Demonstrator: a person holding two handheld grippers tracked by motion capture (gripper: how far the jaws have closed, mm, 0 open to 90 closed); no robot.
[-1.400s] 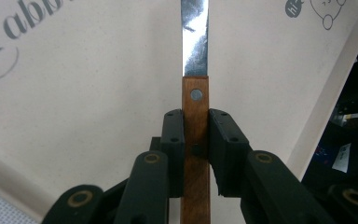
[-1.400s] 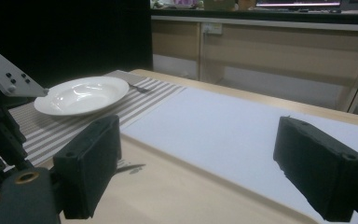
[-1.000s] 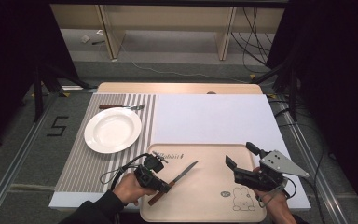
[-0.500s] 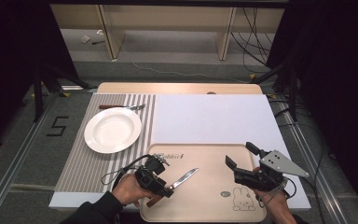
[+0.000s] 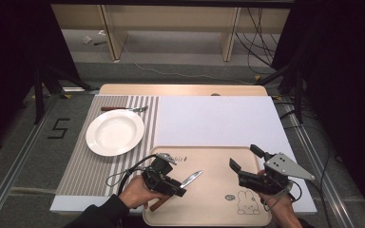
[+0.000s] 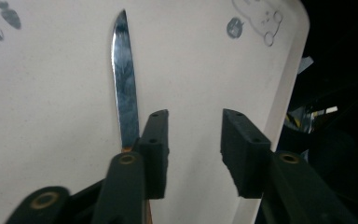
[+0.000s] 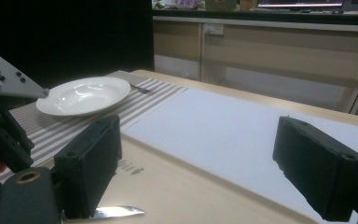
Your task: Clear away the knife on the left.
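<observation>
Steel knife [image 6: 125, 88] lies beside our left gripper [image 6: 193, 140], whose closing jaws pinch nothing; our right gripper [image 5: 247, 159], lower right, stays spread.

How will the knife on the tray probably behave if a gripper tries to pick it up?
The knife is probably stiff: its thin metal blade looks straight. It lies flat on the smooth tray, so it may slide when nudged. Flat, it should not roll. The left gripper stands beside the blade, nothing between its pads.
</observation>
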